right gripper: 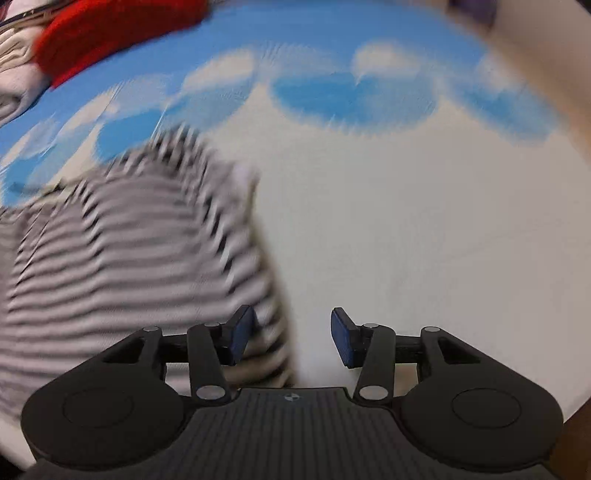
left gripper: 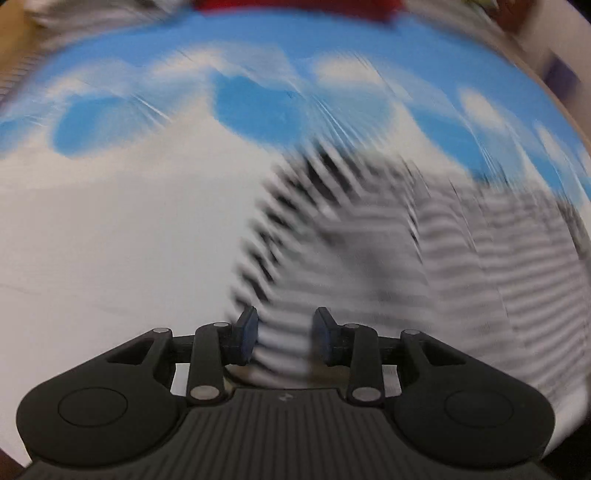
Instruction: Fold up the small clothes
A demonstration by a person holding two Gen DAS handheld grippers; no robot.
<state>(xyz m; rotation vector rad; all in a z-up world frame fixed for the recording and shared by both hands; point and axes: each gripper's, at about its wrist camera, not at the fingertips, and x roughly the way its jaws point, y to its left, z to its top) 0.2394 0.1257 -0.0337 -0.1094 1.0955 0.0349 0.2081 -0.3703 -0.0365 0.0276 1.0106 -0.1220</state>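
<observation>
Striped garment [right gripper: 122, 240] edges white cloth [right gripper: 424, 240].

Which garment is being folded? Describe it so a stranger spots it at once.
Start from the big sheet printed with blue sky and white clouds. On its white part, close in front of both grippers, lies the striped garment. Its thin black-and-white stripes set it apart from the plain red cloth at the sheet's far edge.

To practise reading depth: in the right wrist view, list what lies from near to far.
Right gripper, jaws open → striped garment → blue and white cloud-print sheet → red cloth.
</observation>
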